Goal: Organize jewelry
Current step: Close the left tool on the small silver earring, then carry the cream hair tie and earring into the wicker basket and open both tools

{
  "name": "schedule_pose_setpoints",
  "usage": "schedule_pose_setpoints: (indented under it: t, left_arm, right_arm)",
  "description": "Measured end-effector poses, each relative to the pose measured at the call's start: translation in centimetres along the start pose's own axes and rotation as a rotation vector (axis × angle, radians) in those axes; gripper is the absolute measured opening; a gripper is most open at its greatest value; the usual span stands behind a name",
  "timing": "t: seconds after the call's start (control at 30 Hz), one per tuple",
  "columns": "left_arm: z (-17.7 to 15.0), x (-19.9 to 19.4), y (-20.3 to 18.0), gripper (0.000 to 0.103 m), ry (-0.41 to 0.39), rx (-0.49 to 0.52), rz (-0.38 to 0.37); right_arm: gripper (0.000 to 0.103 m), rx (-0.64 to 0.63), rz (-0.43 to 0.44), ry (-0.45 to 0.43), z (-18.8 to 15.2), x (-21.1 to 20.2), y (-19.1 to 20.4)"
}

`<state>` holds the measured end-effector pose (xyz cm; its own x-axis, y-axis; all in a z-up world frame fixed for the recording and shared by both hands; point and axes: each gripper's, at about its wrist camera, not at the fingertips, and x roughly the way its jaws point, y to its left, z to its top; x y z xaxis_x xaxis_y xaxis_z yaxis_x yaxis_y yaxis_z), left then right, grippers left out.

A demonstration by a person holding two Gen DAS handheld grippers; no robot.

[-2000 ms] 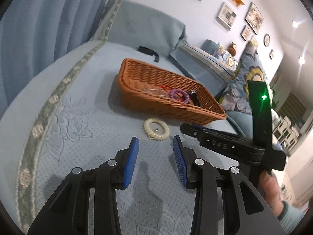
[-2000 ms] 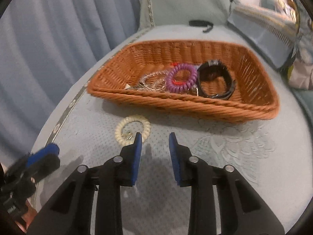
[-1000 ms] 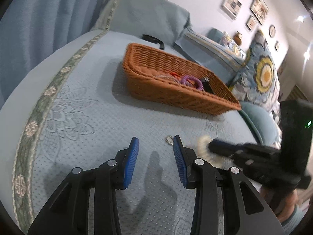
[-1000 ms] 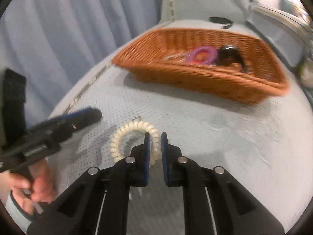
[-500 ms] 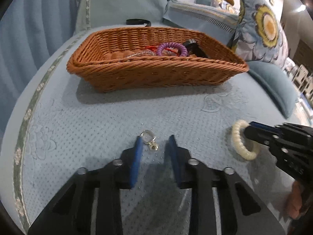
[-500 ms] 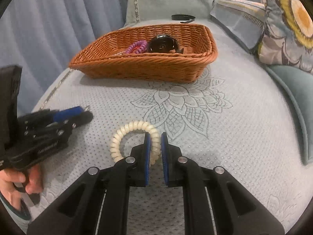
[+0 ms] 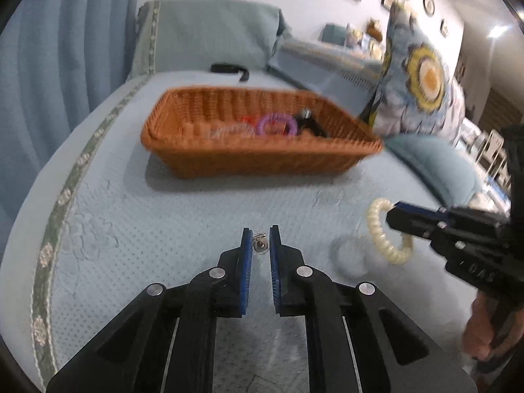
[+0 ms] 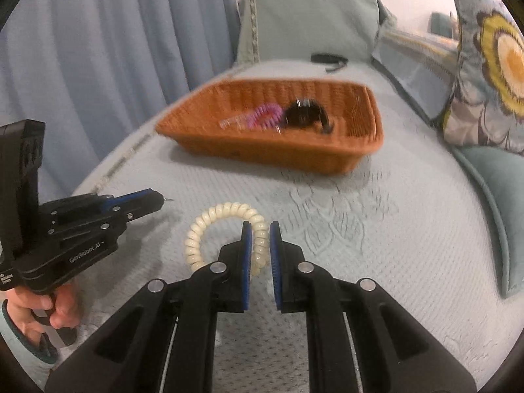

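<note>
Your two wrist views look down along their fingers, close over the bedspread (image 7: 163,229). Both face the wicker basket (image 7: 255,157), side by side.

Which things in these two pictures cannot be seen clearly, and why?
- Small metal charm, left wrist view: too small to identify, half hidden between the left gripper pads.
- Basket contents, both views: motion blur; the clear item beside the purple coil is unreadable.
- Cream coil bracelet, right wrist view: near part hidden by the right gripper.
</note>
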<state>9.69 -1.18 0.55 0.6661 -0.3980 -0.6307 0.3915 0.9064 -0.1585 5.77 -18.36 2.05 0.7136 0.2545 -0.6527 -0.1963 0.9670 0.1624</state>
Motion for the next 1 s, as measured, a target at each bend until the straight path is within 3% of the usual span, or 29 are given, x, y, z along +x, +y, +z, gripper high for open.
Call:
schedule_pose_setpoints:
  t: [0.2, 0.3, 0.4, 0.53, 0.7, 0.93, 1.0]
  left_arm:
    - [4.1, -2.2, -0.5, 0.008, -0.104, 0.023, -0.017]
    - [7.1, -2.3, -0.2, 0.008, -0.156, 0.033, -0.026]
    - [9.8, -1.4, 0.7, 0.008, -0.191, 0.025, -0.041]
    - [12.6, 1.8, 2.4, 0.008, -0.191, -0.032, -0.102]
    - [13.1, 5.8, 3.0, 0.008, -0.152, -0.030, -0.075]
    - [12.3, 9.1, 4.1, 0.009, -0.106, -0.056, -0.058]
    - [12.0, 9.0, 4.3, 0.019, -0.110, -0.067, -0.057]
  right_arm:
    - [0.009, 0.018, -0.039, -0.081, 3.5, -1.5, -0.8]
    - [0.009, 0.036, -0.046, -0.095, 7.1, -0.6, -1.5]
    - [0.009, 0.039, -0.091, -0.093, 10.6, 1.8, -2.1]
    - [0.009, 0.102, -0.091, -0.023, 14.4, 6.6, -3.5]
    - [0.009, 0.094, -0.107, 0.033, 16.1, 11.3, -3.7]
    - [0.009, 0.060, -0.118, 0.082, 16.2, 14.6, -2.9]
    - [0.010, 0.074, -0.117, 0.100, 16.0, 15.0, -3.2]
